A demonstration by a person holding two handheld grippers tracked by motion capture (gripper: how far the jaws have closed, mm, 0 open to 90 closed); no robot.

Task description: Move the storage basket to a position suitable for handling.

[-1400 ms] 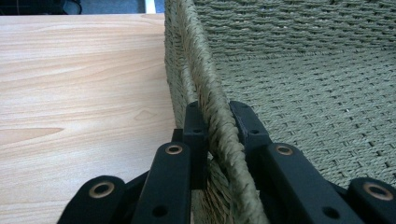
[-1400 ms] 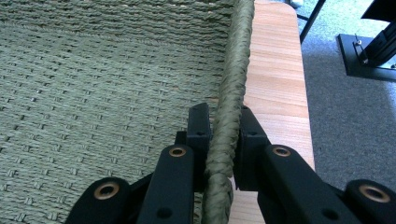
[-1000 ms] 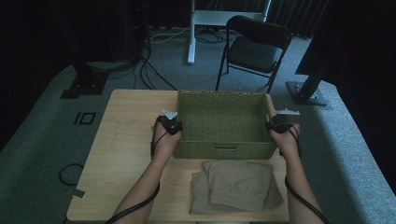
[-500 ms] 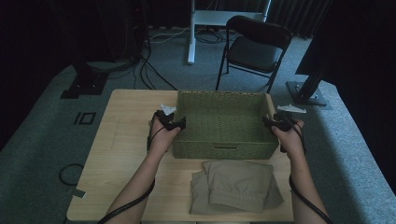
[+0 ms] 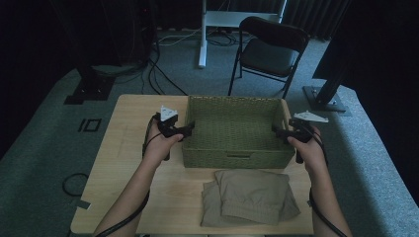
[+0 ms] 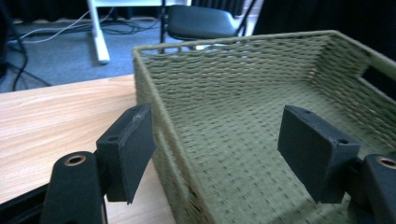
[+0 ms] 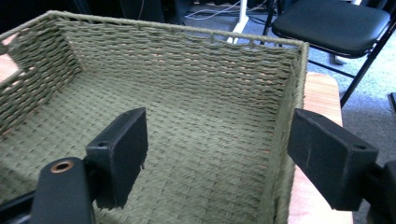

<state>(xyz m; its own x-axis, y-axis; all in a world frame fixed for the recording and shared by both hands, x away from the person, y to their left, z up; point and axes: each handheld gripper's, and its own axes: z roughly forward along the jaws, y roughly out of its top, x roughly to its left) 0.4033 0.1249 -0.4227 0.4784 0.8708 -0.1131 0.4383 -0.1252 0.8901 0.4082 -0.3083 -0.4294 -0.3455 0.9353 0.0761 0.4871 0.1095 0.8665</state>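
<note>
A green woven basket (image 5: 237, 157) stands in the middle of the wooden table (image 5: 126, 148), with nothing inside it. My left gripper (image 5: 187, 129) hovers over the basket's left wall, and its jaws have just been opening. In the left gripper view my left gripper (image 6: 219, 151) straddles that wall (image 6: 161, 126) without pressing it. My right gripper (image 5: 276, 132) hovers over the right wall, its jaws also just opened. In the right gripper view my right gripper (image 7: 217, 156) stands wide, with the wall (image 7: 285, 140) between the pads and untouched.
A folded khaki garment (image 5: 249, 197) lies on the table in front of the basket. Behind the table stand a black folding chair (image 5: 269, 49) and a white desk leg (image 5: 202, 34). Cables lie on the grey carpet at the left.
Both grippers were shut on the basket's side walls. Their jaws have since opened and let go, and both hands have lifted a little above the rim.
</note>
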